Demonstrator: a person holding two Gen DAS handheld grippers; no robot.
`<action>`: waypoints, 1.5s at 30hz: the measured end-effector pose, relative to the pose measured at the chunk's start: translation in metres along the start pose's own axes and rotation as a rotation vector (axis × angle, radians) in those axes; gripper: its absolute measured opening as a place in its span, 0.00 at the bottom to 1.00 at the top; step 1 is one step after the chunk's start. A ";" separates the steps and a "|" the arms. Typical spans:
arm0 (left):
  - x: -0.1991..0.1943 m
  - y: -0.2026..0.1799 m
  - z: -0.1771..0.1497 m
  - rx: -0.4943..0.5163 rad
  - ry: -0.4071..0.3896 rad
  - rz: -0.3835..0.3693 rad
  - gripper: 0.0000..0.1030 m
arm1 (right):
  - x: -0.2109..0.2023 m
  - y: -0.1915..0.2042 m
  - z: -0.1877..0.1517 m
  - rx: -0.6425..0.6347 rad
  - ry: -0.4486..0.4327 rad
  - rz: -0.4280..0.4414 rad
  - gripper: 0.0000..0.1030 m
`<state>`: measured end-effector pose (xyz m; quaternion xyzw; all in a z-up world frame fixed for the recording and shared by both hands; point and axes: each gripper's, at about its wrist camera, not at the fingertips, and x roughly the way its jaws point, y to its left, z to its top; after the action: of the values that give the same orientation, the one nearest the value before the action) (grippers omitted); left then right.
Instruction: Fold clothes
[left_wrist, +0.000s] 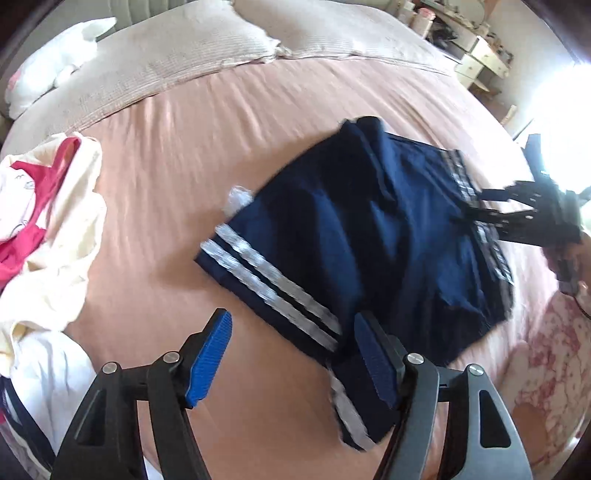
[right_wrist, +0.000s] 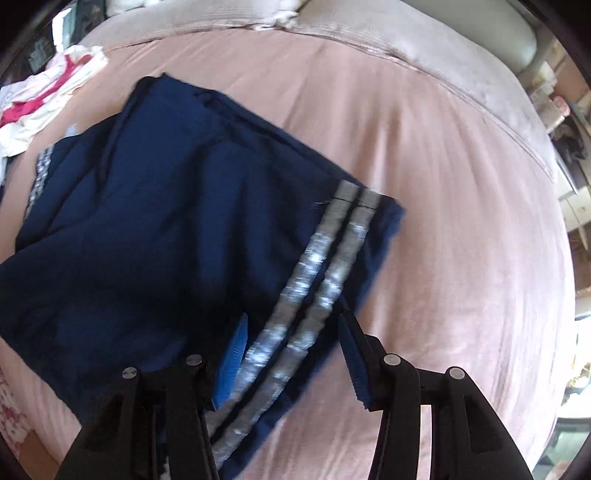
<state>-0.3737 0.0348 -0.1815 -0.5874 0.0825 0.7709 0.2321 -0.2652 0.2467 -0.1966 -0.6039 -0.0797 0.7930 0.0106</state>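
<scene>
Lying between spread right hand-held gripper (right_wrist: 291, 354) fingers: navy shorts (right_wrist: 155, 206) (striped edge); left hand-held gripper (left_wrist: 293, 360) spread, alongside.

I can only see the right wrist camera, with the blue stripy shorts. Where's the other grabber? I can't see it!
Observer: The left gripper is at the opposite striped end of the navy shorts. A striped corner lies between its jaws.
Child: Is it holding the shorts?
Observer: No, it isn't clamped. Its fingers stand wide apart.
Child: Is there anything fun that I can't see?
Observer: A soft white thing, maybe a plush toy, lies beside the pillows at the head of the bed.
</scene>
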 end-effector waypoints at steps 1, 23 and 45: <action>0.008 0.017 0.006 -0.095 0.014 -0.047 0.50 | -0.002 -0.012 -0.001 0.041 -0.004 0.000 0.48; 0.045 0.016 0.084 0.091 0.004 0.325 0.07 | 0.003 -0.048 0.037 0.270 -0.217 -0.038 0.50; 0.038 -0.059 0.023 0.216 -0.205 0.058 0.61 | 0.055 0.018 0.034 0.083 -0.281 -0.117 0.58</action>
<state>-0.3749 0.1054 -0.2017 -0.4746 0.1576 0.8200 0.2786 -0.3112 0.2317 -0.2431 -0.4803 -0.0826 0.8703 0.0704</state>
